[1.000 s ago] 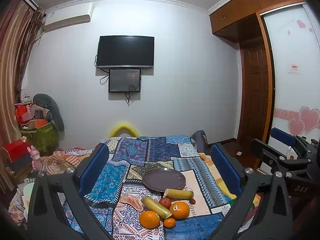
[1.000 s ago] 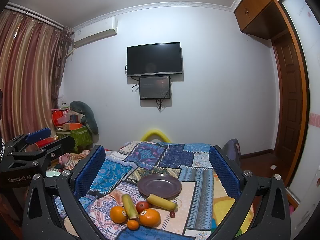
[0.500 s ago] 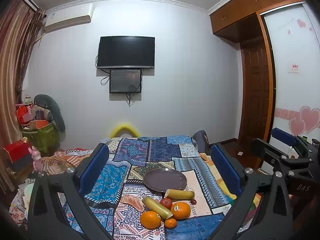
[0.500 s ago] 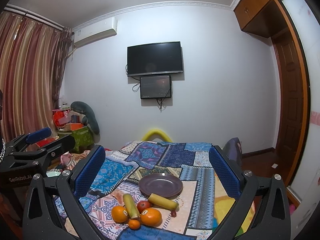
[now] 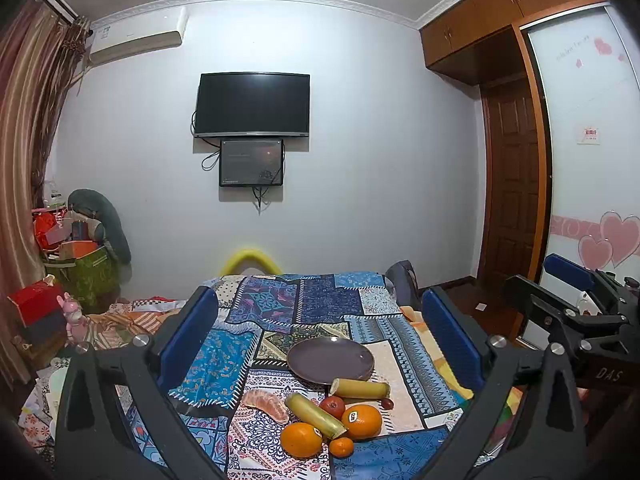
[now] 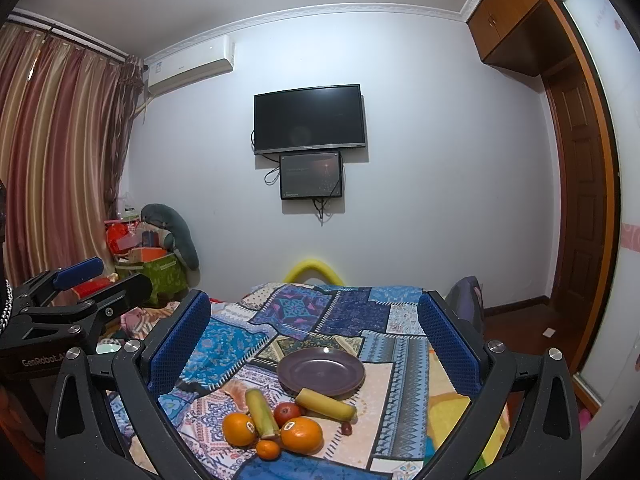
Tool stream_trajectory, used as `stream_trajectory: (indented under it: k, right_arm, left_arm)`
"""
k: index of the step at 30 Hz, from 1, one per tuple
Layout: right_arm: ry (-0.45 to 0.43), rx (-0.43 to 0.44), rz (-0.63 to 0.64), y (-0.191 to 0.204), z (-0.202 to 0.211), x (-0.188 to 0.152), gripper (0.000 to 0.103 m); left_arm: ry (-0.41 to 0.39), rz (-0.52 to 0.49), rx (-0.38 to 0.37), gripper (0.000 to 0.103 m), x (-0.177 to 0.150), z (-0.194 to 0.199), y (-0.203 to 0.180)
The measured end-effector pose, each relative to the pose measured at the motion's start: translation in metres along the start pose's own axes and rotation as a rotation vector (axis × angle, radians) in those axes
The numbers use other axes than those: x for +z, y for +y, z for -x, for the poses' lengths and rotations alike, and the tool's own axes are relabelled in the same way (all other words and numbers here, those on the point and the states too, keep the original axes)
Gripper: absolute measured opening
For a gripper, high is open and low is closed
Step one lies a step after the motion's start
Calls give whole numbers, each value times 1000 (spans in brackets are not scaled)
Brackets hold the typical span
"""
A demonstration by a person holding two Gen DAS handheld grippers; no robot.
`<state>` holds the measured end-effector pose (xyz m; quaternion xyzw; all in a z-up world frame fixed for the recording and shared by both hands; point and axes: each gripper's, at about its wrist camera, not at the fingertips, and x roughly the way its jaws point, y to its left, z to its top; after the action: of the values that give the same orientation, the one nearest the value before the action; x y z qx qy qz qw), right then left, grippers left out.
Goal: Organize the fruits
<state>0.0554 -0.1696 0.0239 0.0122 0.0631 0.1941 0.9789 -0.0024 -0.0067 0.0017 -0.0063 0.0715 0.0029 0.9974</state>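
Observation:
An empty purple plate (image 5: 330, 359) (image 6: 321, 371) lies on a patchwork cloth over a bed. In front of it sits a fruit cluster: two large oranges (image 5: 361, 421) (image 5: 301, 439), a small mandarin (image 5: 341, 447), a red apple (image 5: 332, 406), two yellow-green stalk pieces (image 5: 360, 389) (image 5: 315, 415), a peeled orange segment (image 5: 266, 403) and a tiny dark red fruit (image 5: 386, 403). My left gripper (image 5: 320, 336) hovers open above and short of the fruit. My right gripper (image 6: 314, 338) is open too, also holding nothing. Each gripper shows at the other view's edge (image 5: 576, 300) (image 6: 80, 292).
The patchwork cloth (image 5: 320, 300) ends at the bed's far edge, where a yellow foam arch (image 5: 251, 260) stands. Boxes and a plush toy (image 5: 96, 220) pile up at the left by the curtain. A wardrobe and door (image 5: 516, 184) stand on the right.
Both views have drifted very slightly; the fruit and plate sit a touch differently in frame. Nothing was grasped or moved.

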Motion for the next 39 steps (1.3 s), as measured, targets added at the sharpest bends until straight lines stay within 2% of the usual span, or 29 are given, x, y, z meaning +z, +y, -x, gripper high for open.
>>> stream_trajectory:
  k: [32, 39]
  right_arm:
    - [9, 4, -1, 2, -3, -4, 103]
    - [49, 1, -4, -3, -21, -14, 103]
  left_arm:
    - [6, 2, 6, 103, -4, -7, 2]
    - [59, 15, 12, 103, -14, -29, 12]
